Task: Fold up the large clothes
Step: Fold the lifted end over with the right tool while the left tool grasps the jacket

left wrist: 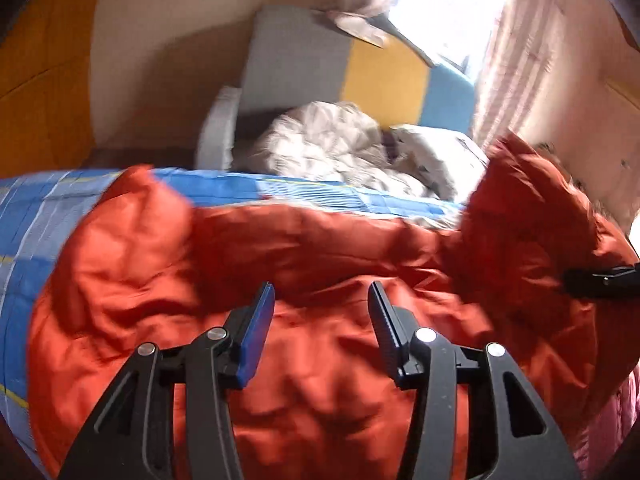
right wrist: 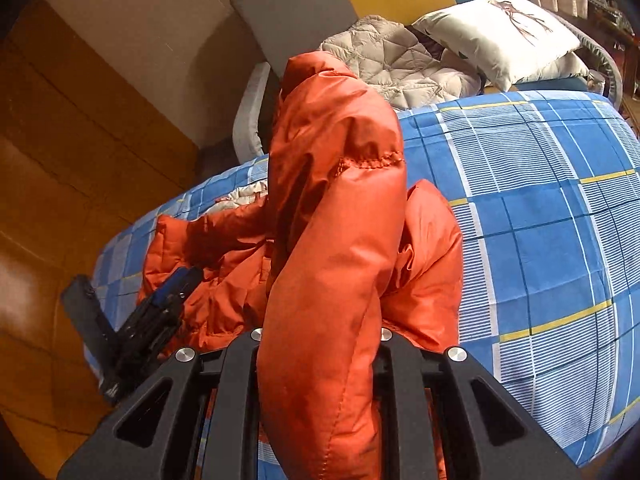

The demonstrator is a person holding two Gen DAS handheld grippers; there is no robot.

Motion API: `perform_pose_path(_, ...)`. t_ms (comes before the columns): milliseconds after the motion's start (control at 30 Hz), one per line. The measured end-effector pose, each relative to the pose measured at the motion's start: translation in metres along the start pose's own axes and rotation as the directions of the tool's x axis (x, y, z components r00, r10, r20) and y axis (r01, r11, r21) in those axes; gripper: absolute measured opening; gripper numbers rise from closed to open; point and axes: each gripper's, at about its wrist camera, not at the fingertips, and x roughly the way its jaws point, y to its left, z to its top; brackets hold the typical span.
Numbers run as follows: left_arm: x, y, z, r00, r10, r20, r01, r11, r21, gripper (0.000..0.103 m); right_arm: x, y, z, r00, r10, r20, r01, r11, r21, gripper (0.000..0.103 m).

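Puffer jacket (right wrist: pixel 336 208): orange-red, stitched quilting seams. Bedsheet (right wrist: pixel 540 216): blue check, white striped squares, thin yellow lines. Quilted blanket (right wrist: pixel 384 60) at bed's head end: beige-grey, diamond pattern. Pillow (right wrist: pixel 500 36): white, dark sketchy print. Headboard (left wrist: pixel 384 80): grey, yellow, blue panels. Left gripper (left wrist: pixel 322 300): black, blue pads.

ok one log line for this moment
right gripper: shut on puffy orange down jacket | left gripper: open above it | blue plaid bedsheet

blue plaid bed (right wrist: pixel 540 208), wooden floor (right wrist: pixel 60 184) — bright curtained window (left wrist: pixel 452 4), grey-yellow-blue headboard (left wrist: pixel 384 80).
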Motion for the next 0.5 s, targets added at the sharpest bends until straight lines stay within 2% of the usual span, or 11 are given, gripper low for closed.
perform_pose_path(67, 0.018, -0.012, 0.0, 0.999, 0.004, -0.052, -0.003, 1.0, 0.018, 0.043, 0.0, 0.0, -0.001, 1.0, -0.001, 0.006, 0.001, 1.0, 0.002, 0.017)
perform_pose_path(167, 0.041, -0.019, -0.008, 0.994, 0.026, -0.106, -0.024, 1.0, 0.017, 0.043, 0.001, 0.0, -0.002, 1.0, -0.001, 0.01, 0.001, 1.0, -0.001, 0.017)
perform_pose_path(400, 0.062, -0.025, -0.02, 0.991, 0.07, -0.111, -0.066, 0.997, 0.046, 0.046, 0.007, 0.001, -0.004, 0.999, 0.022, 0.025, -0.023, 0.999, 0.029, 0.017)
perform_pose_path(500, 0.06, -0.023, -0.02, 0.991, 0.057, -0.119, -0.054, 0.998, 0.031, 0.046, 0.008, 0.011, -0.003, 0.999, 0.029, 0.025, -0.029, 0.999, 0.021, 0.017)
